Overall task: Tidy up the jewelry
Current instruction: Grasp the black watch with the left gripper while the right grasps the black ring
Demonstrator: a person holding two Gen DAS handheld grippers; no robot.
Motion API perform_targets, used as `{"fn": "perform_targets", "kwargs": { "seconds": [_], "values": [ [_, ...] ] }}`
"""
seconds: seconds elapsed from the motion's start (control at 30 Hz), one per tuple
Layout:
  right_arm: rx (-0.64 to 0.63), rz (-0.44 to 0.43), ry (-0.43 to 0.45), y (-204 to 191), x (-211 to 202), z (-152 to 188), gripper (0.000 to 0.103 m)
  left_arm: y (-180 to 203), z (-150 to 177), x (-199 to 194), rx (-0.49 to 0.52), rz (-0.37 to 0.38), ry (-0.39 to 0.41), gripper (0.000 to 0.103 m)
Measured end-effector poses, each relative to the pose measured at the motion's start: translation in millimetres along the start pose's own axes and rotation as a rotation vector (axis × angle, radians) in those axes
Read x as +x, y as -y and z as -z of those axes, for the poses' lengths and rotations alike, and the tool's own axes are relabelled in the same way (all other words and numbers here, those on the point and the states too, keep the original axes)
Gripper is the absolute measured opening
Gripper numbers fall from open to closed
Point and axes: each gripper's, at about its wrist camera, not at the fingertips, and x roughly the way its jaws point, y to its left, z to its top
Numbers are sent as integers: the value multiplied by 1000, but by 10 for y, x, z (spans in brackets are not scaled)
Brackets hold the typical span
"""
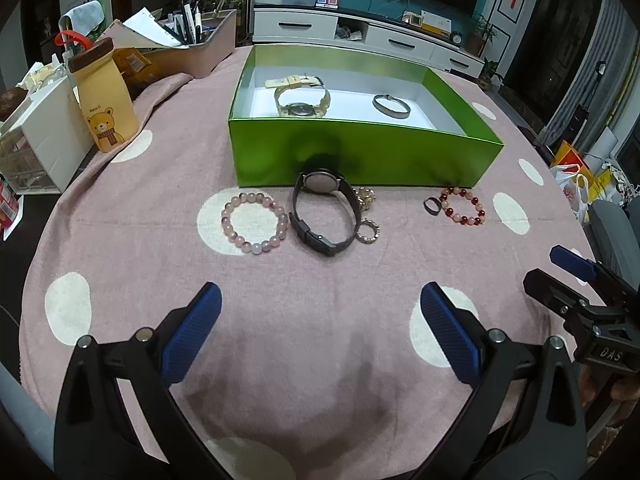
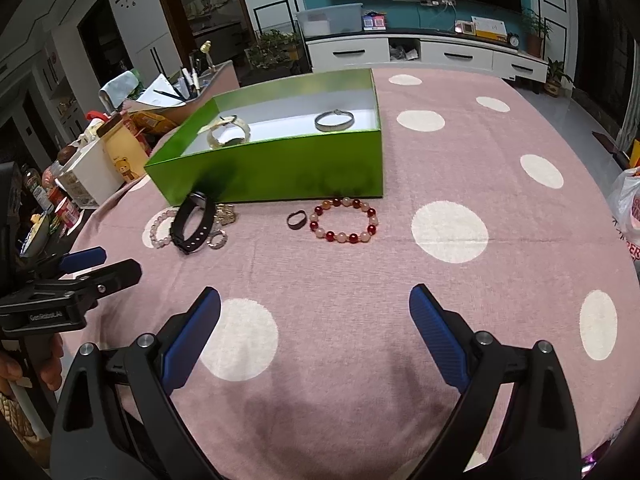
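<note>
An open green box [image 1: 360, 152] [image 2: 280, 172] holds a cream watch [image 1: 300, 98] [image 2: 228, 132] and a grey bangle [image 1: 391, 106] [image 2: 334, 120]. In front of it on the pink dotted cloth lie a pale pink bead bracelet [image 1: 255, 218] [image 2: 160, 228], a black watch [image 1: 324, 212] [image 2: 194, 222], a gold piece [image 1: 365, 196] [image 2: 225, 213], a small beaded ring [image 1: 368, 232] [image 2: 217, 239], a dark ring [image 1: 432, 205] [image 2: 296, 219] and a red bead bracelet [image 1: 462, 206] [image 2: 343, 220]. My left gripper [image 1: 320, 332] and right gripper [image 2: 314, 336] both stand open, empty, well short of the jewelry.
A bear-printed bottle [image 1: 106, 96] [image 2: 122, 148], a white drawer unit [image 1: 36, 136] and a pen-filled organizer [image 1: 192, 44] crowd the table's left side. The right gripper's body [image 1: 584, 296] shows at the right of the left wrist view. A plastic bag [image 2: 628, 204] hangs off the right edge.
</note>
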Motion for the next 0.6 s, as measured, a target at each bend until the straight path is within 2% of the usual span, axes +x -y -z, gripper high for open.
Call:
{"fn": "perform_targets", "kwargs": {
  "seconds": [0.3, 0.47, 0.6],
  "values": [
    [3, -9, -18, 60, 172, -31, 95, -83, -17, 86, -16, 33, 17, 100],
    [-3, -14, -17, 75, 237, -51, 95, -48, -63, 145, 2, 59, 22, 85],
    [-3, -14, -15, 107, 275, -72, 95, 28, -124, 203, 32, 79, 25, 77]
  ]
}}
